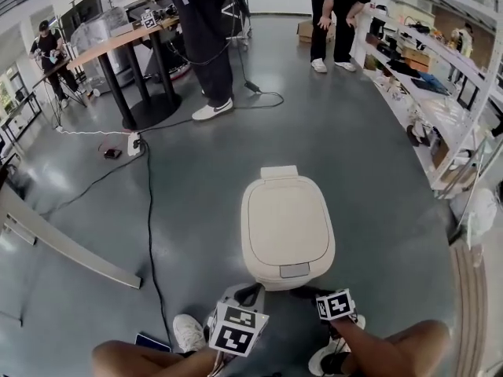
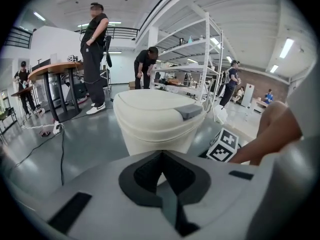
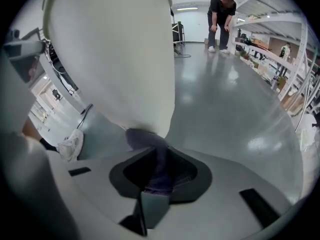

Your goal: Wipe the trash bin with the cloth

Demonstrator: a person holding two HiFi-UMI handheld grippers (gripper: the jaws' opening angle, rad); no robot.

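The cream trash bin (image 1: pixel 287 226) stands upright on the grey floor (image 1: pixel 369 171) directly in front of the person, its lid shut, with a grey push tab (image 1: pixel 295 270) at the near edge of the lid. The right gripper (image 3: pixel 161 159) is low at the bin's near right side, and its jaws are clamped on a dark purplish cloth (image 3: pixel 146 139). The bunched end of the cloth pokes out past the jaw tips and presses against the lower part of the bin's curved side wall. The left gripper (image 2: pixel 161 158) sits in front of the bin, level with its body and pointing at it; its jaws are closed together with nothing between them, and they do not touch the bin. The person's white sneaker (image 1: pixel 189 332) rests on the floor just left of the left gripper. A black cable (image 1: pixel 149 234) runs across the floor well to the left of the bin. Farther off, a person in black (image 1: pixel 206 38) stands beside a table (image 1: pixel 126 42), and metal shelving (image 1: pixel 440 93) lines the right side.
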